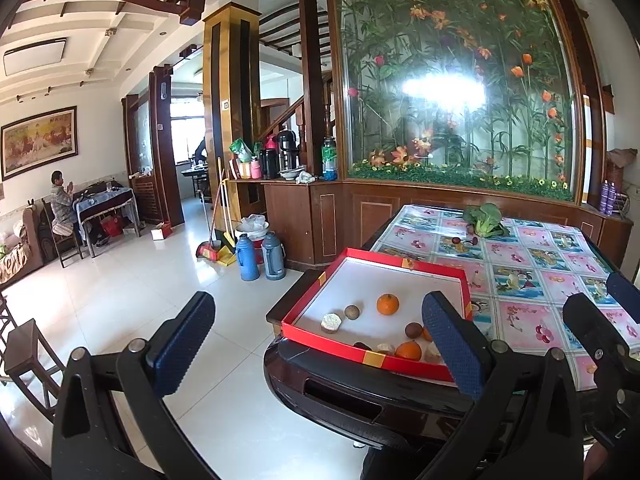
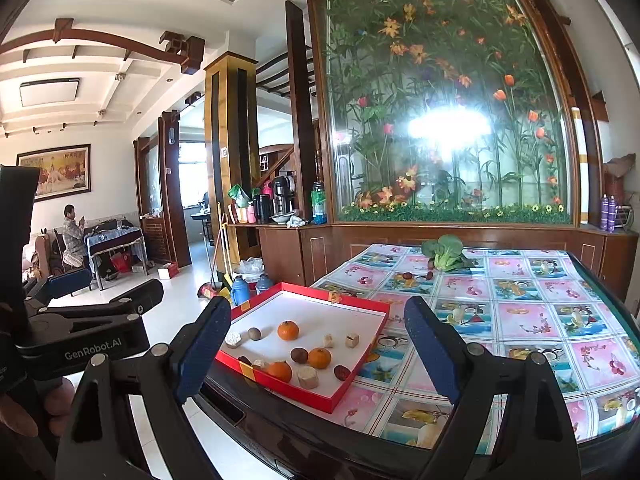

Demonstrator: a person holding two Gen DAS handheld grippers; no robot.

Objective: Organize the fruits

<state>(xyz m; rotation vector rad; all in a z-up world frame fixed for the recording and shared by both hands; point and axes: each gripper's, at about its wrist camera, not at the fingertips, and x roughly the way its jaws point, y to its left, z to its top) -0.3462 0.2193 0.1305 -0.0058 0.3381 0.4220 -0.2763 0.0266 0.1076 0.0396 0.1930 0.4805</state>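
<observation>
- Left wrist view: left gripper (image 1: 318,344) hanging wide apart, gripping nothing, blue pads raised off the near edge of the table (image 1: 532,280).
- Lying between and just beyond the fingertips: red tray (image 1: 320,330) with white floor, sitting on the near left corner of the table, partly masked by the right-hand finger (image 1: 452,344).
- Resting inside the tray ahead of the fingers: one orange (image 1: 387,304) near the middle, a brown round fruit (image 1: 352,312) and a pale cut chunk (image 1: 331,322) to its left, a second orange (image 1: 409,351) against the near wall beside the right-hand finger.
- Lying far ahead, past the tray: leafy green vegetable (image 1: 484,218) on the flowered tablecloth, with small dark fruits (image 1: 464,241) just in front of it.
- Showing at the right edge: right gripper (image 1: 608,304), also parted.
- Right wrist view: right gripper (image 2: 314,344) standing wide apart and unloaded, framing the red tray (image 2: 352,386) between its fingers.
- Sitting in the tray between the fingers: three oranges (image 2: 288,330), brown fruits, pale chunks, and a dark red fruit (image 2: 342,372) near the right-hand wall.
- Lying well beyond the right-hand finger: leafy green vegetable (image 2: 444,254).
- Appearing to the left: left gripper (image 2: 108,288), held by a hand (image 2: 36,408), apart from the table.
</observation>
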